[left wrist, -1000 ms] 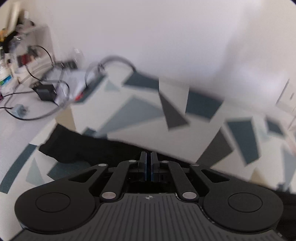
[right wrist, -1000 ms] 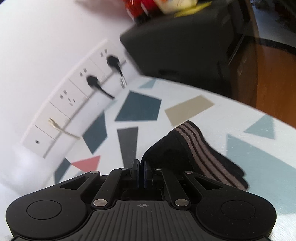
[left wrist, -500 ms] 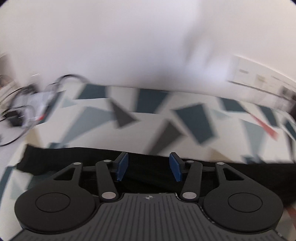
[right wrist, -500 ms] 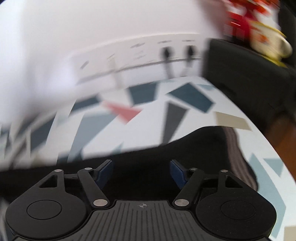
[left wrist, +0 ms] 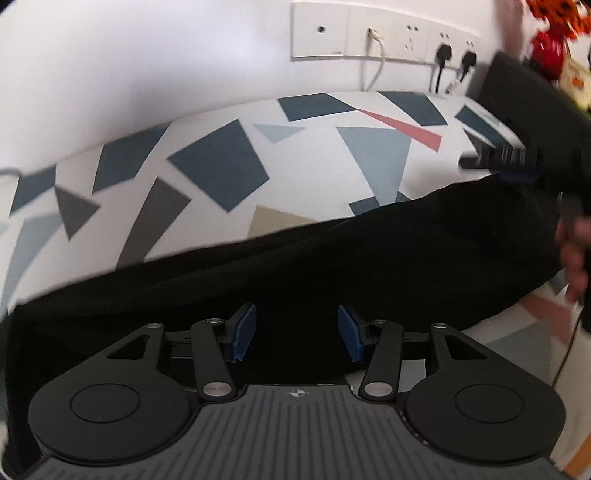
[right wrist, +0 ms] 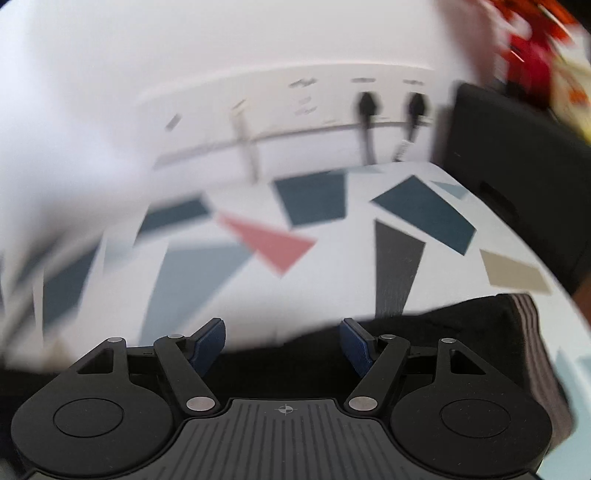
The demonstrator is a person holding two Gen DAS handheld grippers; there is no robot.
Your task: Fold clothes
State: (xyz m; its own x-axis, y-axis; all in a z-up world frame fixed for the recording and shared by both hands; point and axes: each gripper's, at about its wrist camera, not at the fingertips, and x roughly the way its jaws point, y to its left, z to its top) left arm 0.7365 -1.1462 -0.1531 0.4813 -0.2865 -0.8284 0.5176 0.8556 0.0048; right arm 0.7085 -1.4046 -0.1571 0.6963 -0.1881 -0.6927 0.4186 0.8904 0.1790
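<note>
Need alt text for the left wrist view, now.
Open tongs with blue pads hover over a black garment spread on a tablecloth with coloured shapes. Wall sockets sit behind; a hand shows at the right edge.

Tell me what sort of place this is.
Probably a room in a home or office: a table under a patterned tablecloth against a white wall, a row of wall sockets, and a black garment spread for folding.

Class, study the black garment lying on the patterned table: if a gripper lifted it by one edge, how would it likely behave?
The black garment would probably droop rather than hold its shape: it lies flat and follows the patterned table like soft cloth. It likely slides easily, since the tabletop looks smooth. Its striped cuff seems thicker, so that end may hang heavier.
</note>
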